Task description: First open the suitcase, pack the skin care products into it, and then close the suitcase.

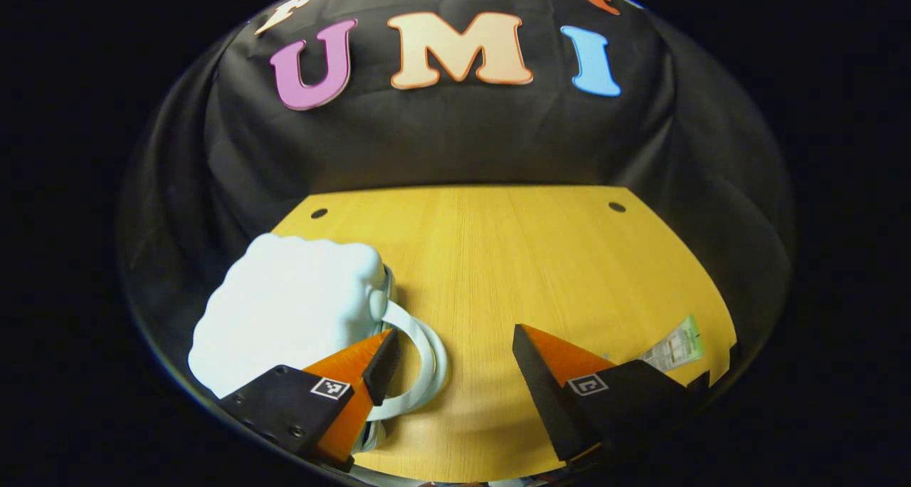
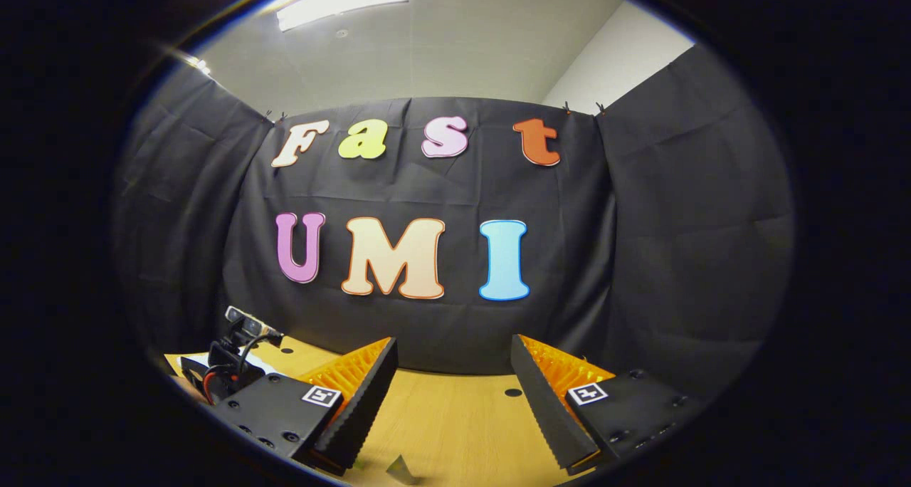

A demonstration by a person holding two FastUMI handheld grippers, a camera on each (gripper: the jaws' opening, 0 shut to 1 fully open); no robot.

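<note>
A small white, cloud-shaped suitcase (image 1: pixel 285 309) lies on the left of the yellow wooden table (image 1: pixel 498 259), its lid down. Its white loop handle (image 1: pixel 431 352) points toward the table's middle. My left gripper (image 1: pixel 453 334) is open, and its left finger (image 1: pixel 370 369) overlaps the handle's loop while the right finger hovers over bare wood. A green-and-white skin care sachet (image 1: pixel 676 346) lies flat at the table's right edge. My right gripper (image 2: pixel 453 343) is open with nothing between its fingers, held above the table and facing the back wall. The left gripper (image 2: pixel 231 366) appears low at the left of the right gripper view.
Two small dark holes (image 1: pixel 617 207) mark the table's far corners. Black cloth walls close the booth behind and beside the table. A small grey object (image 2: pixel 402 470) peeks in at the bottom of the right gripper view.
</note>
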